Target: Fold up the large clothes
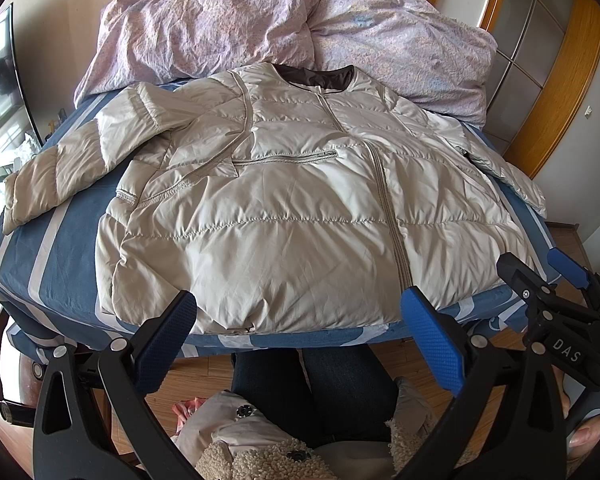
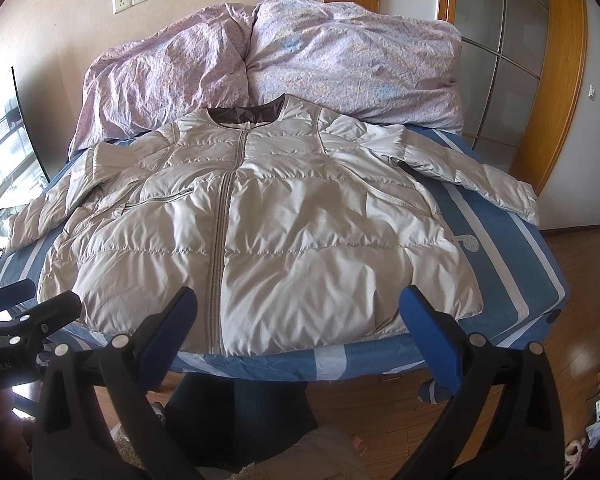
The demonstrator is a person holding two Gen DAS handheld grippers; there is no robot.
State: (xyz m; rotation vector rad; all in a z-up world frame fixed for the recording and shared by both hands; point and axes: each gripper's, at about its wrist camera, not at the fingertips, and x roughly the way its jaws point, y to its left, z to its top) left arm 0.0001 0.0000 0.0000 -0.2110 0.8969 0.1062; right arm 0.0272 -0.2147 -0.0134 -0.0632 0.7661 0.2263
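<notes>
A light beige quilted puffer jacket [image 1: 284, 200] lies face up and zipped on the bed, collar toward the far side, both sleeves spread outward. It also shows in the right wrist view [image 2: 268, 232]. My left gripper [image 1: 300, 320] is open and empty, held just in front of the jacket's hem. My right gripper [image 2: 300, 316] is open and empty, also in front of the hem near the bed's front edge. The right gripper [image 1: 556, 276] shows at the right of the left wrist view.
The bed has a blue and white striped sheet [image 2: 512, 264]. A crumpled pink floral duvet [image 2: 284, 60] is heaped at the far end. Wooden floor [image 2: 588, 280] lies to the right. A wooden framed door [image 2: 512, 60] stands behind. My legs in jeans [image 1: 320, 384] are below.
</notes>
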